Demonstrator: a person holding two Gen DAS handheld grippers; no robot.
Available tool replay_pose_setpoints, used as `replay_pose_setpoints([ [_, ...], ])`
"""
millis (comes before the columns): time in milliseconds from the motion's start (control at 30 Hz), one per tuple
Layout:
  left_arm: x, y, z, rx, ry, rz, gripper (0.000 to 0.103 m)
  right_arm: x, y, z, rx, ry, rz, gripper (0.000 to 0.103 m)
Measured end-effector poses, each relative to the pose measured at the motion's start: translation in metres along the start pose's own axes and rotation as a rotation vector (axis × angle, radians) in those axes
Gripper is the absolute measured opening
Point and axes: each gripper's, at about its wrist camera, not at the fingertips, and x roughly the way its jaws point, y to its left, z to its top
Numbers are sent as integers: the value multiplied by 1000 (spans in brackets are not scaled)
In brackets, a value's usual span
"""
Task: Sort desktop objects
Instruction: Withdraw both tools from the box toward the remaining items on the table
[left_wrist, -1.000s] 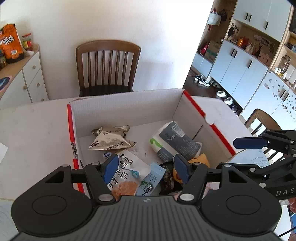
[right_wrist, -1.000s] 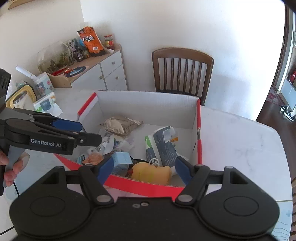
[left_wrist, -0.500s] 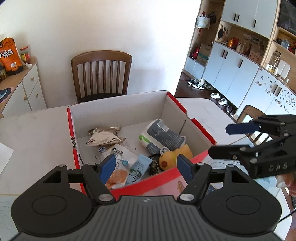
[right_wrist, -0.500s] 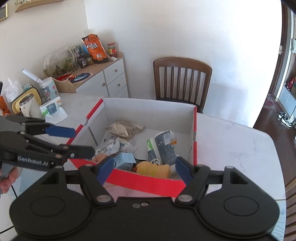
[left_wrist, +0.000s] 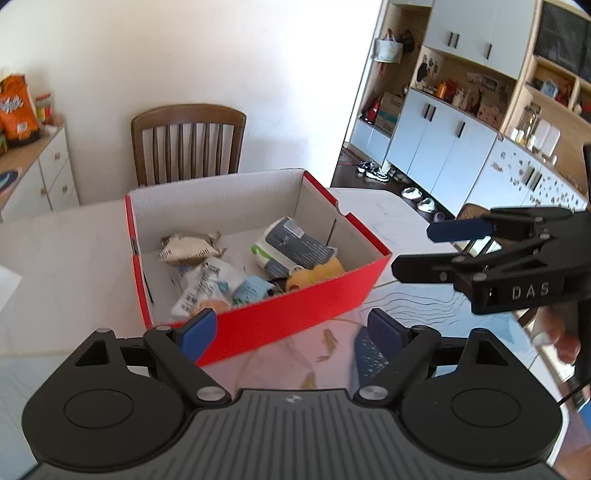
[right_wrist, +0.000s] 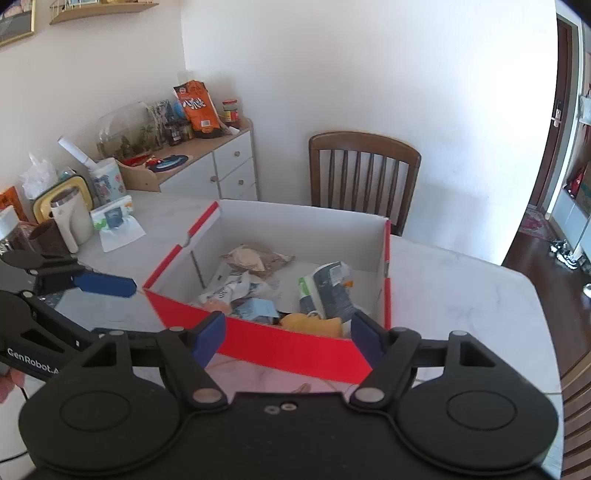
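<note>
A red cardboard box (left_wrist: 295, 310) (right_wrist: 288, 347) with a white inside stands on the white table. In it lie a yellow toy duck (left_wrist: 317, 273) (right_wrist: 310, 325), a grey and white wipes pack (left_wrist: 291, 247) (right_wrist: 325, 291), a beige snack packet (left_wrist: 188, 247) (right_wrist: 255, 258), a light blue packet (left_wrist: 251, 290) and white packets. My left gripper (left_wrist: 291, 328) (right_wrist: 110, 306) hovers before the box's near wall. Its jaws are opening, with nothing between them. Just right of it, my right gripper (right_wrist: 287, 334) (left_wrist: 417, 249) stands open and empty.
A wooden chair (left_wrist: 188, 140) (right_wrist: 362, 173) stands behind the table. Cups (right_wrist: 70, 218) and a tissue pack (right_wrist: 110, 218) crowd the table's far left, before a sideboard with an orange snack bag (right_wrist: 199, 110). A patterned mat (left_wrist: 325, 350) lies under the grippers. White cabinets (left_wrist: 443, 147) line the right.
Both grippers have drawn back from over the box to its near side, so the red front wall now shows beyond the fingers. The left jaws have spread wider.
</note>
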Motion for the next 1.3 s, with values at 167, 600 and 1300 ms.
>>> replay_pose_setpoints([
  [167, -11, -8, -12, 12, -13, -26, 103, -8, 12, -11, -16, -5, 13, 76],
  [600, -22, -27, -78, 73, 43, -70, 103, -12, 28, -52, 23, 31, 6, 77],
  [1300, -22, -52, -163, 226, 119, -55, 103, -10, 69, -112, 15, 104, -80, 77],
])
